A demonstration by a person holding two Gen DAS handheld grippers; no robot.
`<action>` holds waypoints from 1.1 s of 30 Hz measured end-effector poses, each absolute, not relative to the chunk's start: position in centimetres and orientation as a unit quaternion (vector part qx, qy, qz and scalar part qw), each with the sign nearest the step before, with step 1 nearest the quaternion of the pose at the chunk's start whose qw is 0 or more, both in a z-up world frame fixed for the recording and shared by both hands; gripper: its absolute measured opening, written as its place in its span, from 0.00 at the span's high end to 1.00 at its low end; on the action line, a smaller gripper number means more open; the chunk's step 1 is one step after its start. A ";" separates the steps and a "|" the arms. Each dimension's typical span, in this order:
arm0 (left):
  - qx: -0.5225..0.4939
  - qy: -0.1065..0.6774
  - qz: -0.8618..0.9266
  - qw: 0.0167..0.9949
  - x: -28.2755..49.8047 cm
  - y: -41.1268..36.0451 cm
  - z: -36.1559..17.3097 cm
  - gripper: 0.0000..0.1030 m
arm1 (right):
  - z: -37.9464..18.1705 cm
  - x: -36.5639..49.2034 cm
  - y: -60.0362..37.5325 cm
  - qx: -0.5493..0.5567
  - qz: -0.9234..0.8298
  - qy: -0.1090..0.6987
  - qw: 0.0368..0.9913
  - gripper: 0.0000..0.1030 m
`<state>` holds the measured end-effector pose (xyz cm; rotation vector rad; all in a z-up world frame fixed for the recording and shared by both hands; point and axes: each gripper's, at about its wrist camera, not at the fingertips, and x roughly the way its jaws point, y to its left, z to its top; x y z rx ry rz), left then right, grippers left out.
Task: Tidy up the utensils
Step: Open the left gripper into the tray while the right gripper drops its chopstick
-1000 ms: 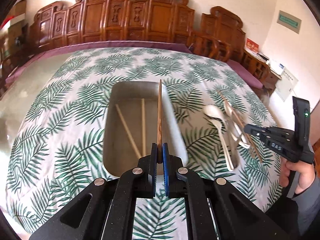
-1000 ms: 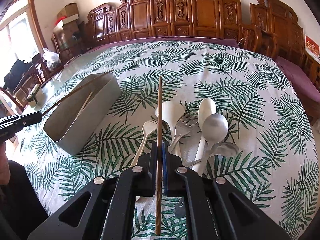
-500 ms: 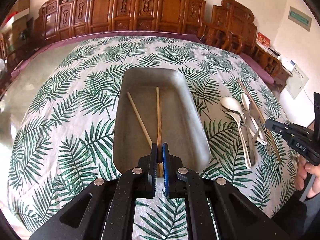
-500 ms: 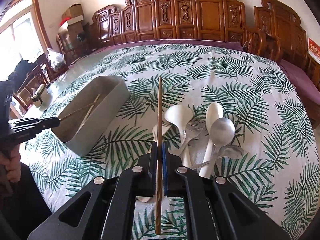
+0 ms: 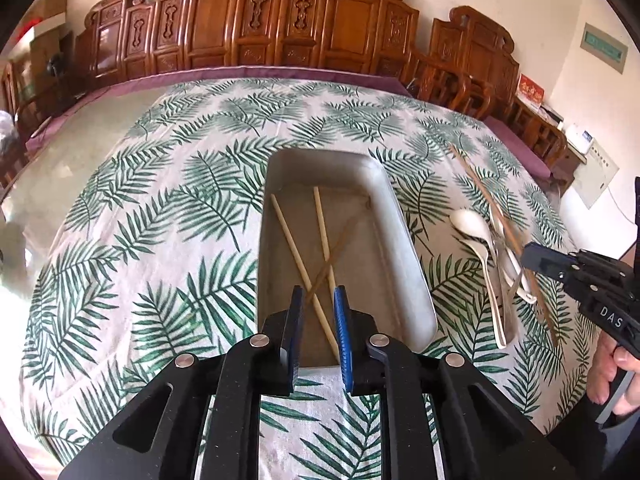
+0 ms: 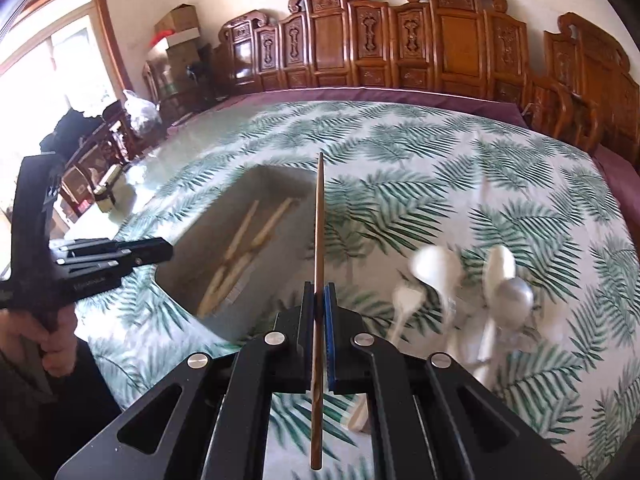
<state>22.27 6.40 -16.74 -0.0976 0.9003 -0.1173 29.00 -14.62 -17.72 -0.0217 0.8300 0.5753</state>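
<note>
While the left wrist view shows the grey tray (image 5: pixel 404 240) sharply, w/ three chopsticks (image 5: pixel 322 224) crossed inside, the right view is motion-blurred. Left gripper (image 5: pixel 318 300) jaws have just been opening, parted w/ nothing pinched, chopsticks lying in the tray below the gap. Right gripper (image 6: pixel 319 296) is clamped on a brown chopstick (image 6: pixel 319 220); spoons (image 5: pixel 484 256) lie on the leaf cloth (image 5: pixel 160 200) beside the tray
</note>
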 end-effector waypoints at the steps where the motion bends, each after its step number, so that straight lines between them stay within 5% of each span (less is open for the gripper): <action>1: -0.048 0.431 -0.056 0.899 22.2 6.7 -16.5 0.83 | -17.5 29.2 -13.8 -0.006 0.281 0.396 0.874 0.94; 10: -0.064 0.417 -0.037 0.906 22.4 9.2 -15.5 0.64 | -16.9 32.0 -7.4 0.032 0.318 0.398 0.860 0.94; 12: -0.058 0.413 -0.029 0.908 22.4 9.4 -15.5 0.43 | -17.1 32.7 -6.2 0.035 0.318 0.400 0.859 0.94; 21: -0.071 0.400 -0.004 0.914 22.5 11.6 -15.0 0.20 | -19.2 35.4 -2.6 0.030 0.302 0.414 0.858 0.94; 33: -0.089 0.399 0.006 0.912 22.7 12.7 -14.9 0.19 | -21.7 34.7 -2.2 0.020 0.291 0.434 0.852 0.94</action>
